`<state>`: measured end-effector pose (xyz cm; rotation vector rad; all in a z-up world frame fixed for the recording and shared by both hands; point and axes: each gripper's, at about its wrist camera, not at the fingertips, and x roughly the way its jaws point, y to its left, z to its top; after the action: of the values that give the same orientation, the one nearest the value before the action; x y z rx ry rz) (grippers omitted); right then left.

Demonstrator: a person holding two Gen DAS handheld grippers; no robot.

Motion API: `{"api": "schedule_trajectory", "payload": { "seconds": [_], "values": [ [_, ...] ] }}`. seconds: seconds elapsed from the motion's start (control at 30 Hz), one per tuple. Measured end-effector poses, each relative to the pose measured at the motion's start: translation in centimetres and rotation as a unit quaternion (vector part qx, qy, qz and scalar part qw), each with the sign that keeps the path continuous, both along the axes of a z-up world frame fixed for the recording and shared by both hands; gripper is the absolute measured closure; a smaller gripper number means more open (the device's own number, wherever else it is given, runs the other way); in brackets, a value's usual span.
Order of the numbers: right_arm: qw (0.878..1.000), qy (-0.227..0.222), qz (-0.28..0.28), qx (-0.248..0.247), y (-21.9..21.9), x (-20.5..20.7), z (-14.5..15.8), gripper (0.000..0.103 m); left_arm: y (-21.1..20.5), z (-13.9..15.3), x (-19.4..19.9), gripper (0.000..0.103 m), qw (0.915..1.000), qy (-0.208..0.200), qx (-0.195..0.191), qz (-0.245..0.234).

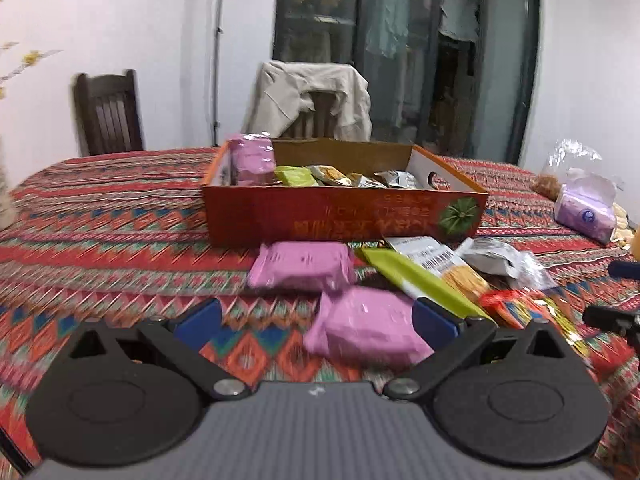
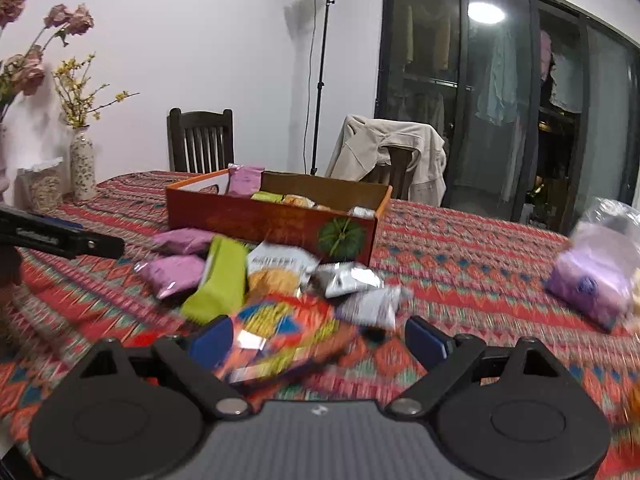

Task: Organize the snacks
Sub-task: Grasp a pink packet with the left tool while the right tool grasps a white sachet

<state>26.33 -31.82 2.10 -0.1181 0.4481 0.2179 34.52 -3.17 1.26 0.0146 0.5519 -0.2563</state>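
Observation:
An orange cardboard box [image 1: 344, 216] stands on the patterned tablecloth and holds several snack packets, with a pink one [image 1: 254, 158] upright at its left end. Loose snacks lie in front of it: two pink packets [image 1: 302, 266], a green one [image 1: 420, 284], a yellow one and silver ones. My left gripper [image 1: 316, 322] is open, and the nearer pink packet [image 1: 368, 330] lies between its blue fingers. My right gripper [image 2: 318, 340] is open over a red-and-yellow packet [image 2: 280, 336]. The box [image 2: 276, 224], the green packet [image 2: 222, 280] and silver packets [image 2: 360, 292] show beyond it.
A purple tissue pack [image 1: 586, 212] and a plastic bag lie at the table's right. Two chairs [image 2: 200, 142] stand behind the table, one draped with a beige jacket [image 2: 390, 152]. Vases with flowers [image 2: 82, 164] stand at the far left. The other gripper [image 2: 60, 236] shows at left.

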Motion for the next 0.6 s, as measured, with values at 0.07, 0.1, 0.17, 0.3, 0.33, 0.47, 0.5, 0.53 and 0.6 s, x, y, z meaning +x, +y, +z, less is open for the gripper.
{"api": "schedule_trajectory", "payload": {
  "seconds": [0.07,0.1,0.17,0.3,0.33,0.47,0.5,0.53,0.6],
  "values": [
    [1.000,0.006,0.000,-0.007,0.0,2.9,0.2,0.011,-0.4,-0.5,2.8,0.000,0.9997,0.010,0.012,-0.018],
    [1.000,0.009,0.001,-0.013,0.1,4.3,0.3,0.012,-0.6,-0.7,3.9,0.000,0.9995,0.013,0.018,-0.024],
    [1.000,0.016,0.001,-0.020,0.1,7.2,0.3,0.013,-0.8,-1.3,6.1,0.000,0.9991,0.023,0.026,-0.026],
    [0.998,0.054,0.008,-0.016,-0.1,12.8,-0.9,0.018,-0.6,-2.6,9.4,0.000,0.9980,0.050,0.021,-0.031],
    [0.998,0.067,0.007,-0.016,-0.1,14.1,-1.3,0.023,-0.5,-2.8,10.0,0.000,0.9979,0.052,0.017,-0.033],
    [0.996,0.088,0.013,-0.008,-0.4,17.0,-2.9,0.043,-0.3,-3.7,11.2,0.006,0.9966,0.072,0.005,-0.040],
    [0.996,0.090,0.013,-0.001,-0.5,17.5,-3.2,0.046,-0.4,-3.8,11.2,0.010,0.9968,0.067,0.010,-0.042],
    [0.995,0.095,0.014,0.007,-0.6,17.8,-3.7,0.048,-0.4,-3.8,11.2,0.019,0.9967,0.064,0.012,-0.048],
    [0.995,0.097,0.016,0.010,-0.7,17.9,-4.3,0.049,-0.5,-3.8,11.0,0.022,0.9968,0.058,0.008,-0.054]
  ]
}}
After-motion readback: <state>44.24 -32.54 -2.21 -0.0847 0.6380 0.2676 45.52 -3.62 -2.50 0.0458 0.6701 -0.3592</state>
